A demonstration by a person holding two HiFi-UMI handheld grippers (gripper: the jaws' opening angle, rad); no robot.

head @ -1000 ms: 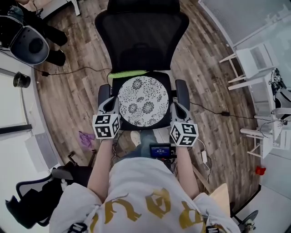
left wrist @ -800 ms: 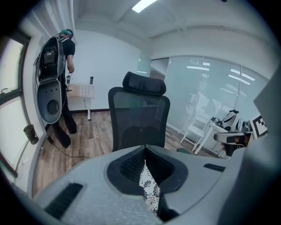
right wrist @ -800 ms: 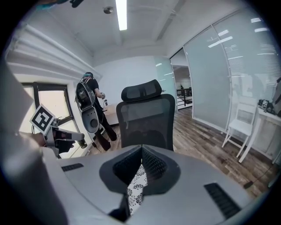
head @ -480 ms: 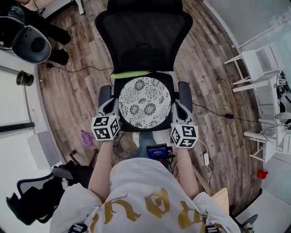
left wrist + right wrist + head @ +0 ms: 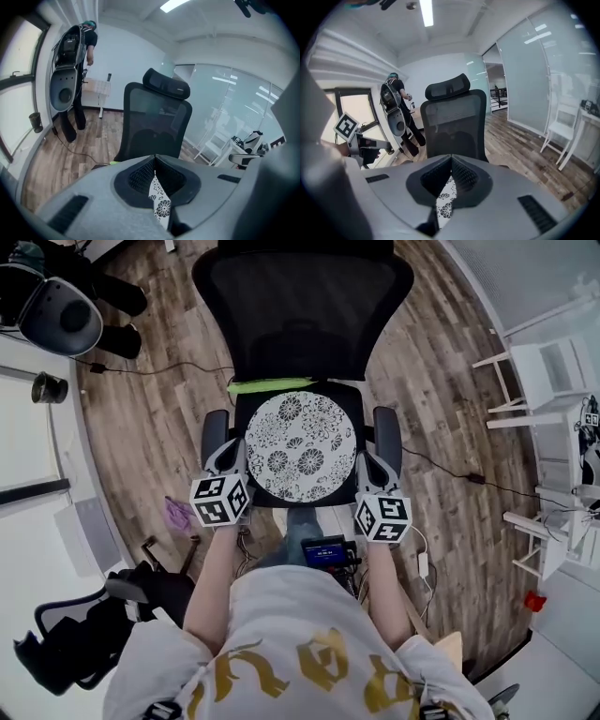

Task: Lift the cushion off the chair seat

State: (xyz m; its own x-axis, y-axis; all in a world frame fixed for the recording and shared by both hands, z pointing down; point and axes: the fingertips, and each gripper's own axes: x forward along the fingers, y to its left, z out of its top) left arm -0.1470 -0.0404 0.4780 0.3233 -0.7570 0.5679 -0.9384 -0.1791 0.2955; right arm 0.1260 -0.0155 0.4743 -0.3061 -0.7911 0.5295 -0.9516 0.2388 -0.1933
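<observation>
Basically, the black mesh chair (image 5: pixel 302 324) rises just beyond both grippers' tips. The round floral cushion (image 5: pixel 298 446) sits over its seat, spanning between them. The left gripper (image 5: pixel 232 456) is clamped on the cushion's left edge, the right gripper (image 5: pixel 364 467) on its right edge.
</observation>
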